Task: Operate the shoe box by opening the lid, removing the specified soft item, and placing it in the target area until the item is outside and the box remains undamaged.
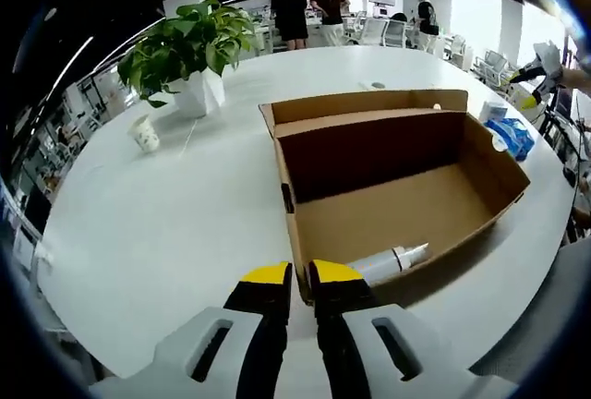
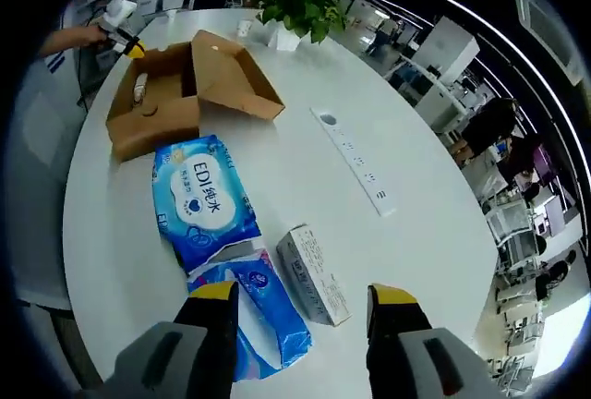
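Just beyond right hand-held gripper (image 2: pixel 303 297): wipes pack (image 2: pixel 201 198).

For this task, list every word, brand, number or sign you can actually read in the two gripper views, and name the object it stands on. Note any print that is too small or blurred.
"EDI纯水": on the blue wipes pack, right gripper view.
Small white box: print too small to read.
Second blue pack: print blurred.
Paper cup and white bottle: no readable text.
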Demonstrator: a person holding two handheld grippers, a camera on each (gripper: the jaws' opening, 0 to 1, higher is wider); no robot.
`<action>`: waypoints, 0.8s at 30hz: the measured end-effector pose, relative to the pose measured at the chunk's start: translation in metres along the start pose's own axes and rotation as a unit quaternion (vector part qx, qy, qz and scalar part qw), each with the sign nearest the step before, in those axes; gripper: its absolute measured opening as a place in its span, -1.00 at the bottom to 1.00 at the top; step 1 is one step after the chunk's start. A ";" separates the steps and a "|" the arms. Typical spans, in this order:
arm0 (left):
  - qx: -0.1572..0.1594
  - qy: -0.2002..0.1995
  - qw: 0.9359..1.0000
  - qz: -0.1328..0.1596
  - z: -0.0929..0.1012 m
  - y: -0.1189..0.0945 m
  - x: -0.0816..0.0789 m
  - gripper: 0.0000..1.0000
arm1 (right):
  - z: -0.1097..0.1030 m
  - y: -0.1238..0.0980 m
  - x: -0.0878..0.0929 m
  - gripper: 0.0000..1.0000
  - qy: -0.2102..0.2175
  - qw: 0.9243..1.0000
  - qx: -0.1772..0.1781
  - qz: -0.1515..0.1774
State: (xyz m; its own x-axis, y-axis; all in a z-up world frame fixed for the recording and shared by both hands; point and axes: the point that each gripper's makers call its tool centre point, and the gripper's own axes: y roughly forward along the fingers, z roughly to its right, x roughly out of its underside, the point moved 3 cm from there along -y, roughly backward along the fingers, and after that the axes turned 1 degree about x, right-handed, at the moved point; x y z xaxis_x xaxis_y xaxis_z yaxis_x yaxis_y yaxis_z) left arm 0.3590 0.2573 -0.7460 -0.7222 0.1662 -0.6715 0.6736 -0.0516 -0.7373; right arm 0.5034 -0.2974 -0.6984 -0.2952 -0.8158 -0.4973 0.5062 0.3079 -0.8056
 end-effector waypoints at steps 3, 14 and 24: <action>0.006 0.004 1.000 0.001 0.001 -0.002 -0.003 -0.74 | -0.009 -0.007 -0.002 0.18 0.017 1.000 0.002 0.007; 0.034 0.021 0.999 0.013 0.011 -0.012 -0.015 -0.62 | -0.035 -0.028 -0.012 0.34 0.050 0.998 0.015 0.030; 0.074 0.061 0.995 0.009 0.018 -0.018 -0.030 -0.55 | -0.069 -0.048 -0.030 0.48 0.065 0.996 0.016 0.062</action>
State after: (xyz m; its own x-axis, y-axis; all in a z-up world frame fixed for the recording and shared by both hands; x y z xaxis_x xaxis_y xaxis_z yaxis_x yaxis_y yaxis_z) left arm 0.3652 0.2356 -0.7139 -0.6792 0.2826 -0.6774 0.6491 -0.1996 -0.7341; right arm 0.4321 -0.2545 -0.6669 -0.3294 -0.7017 -0.6318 0.5698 0.3858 -0.7256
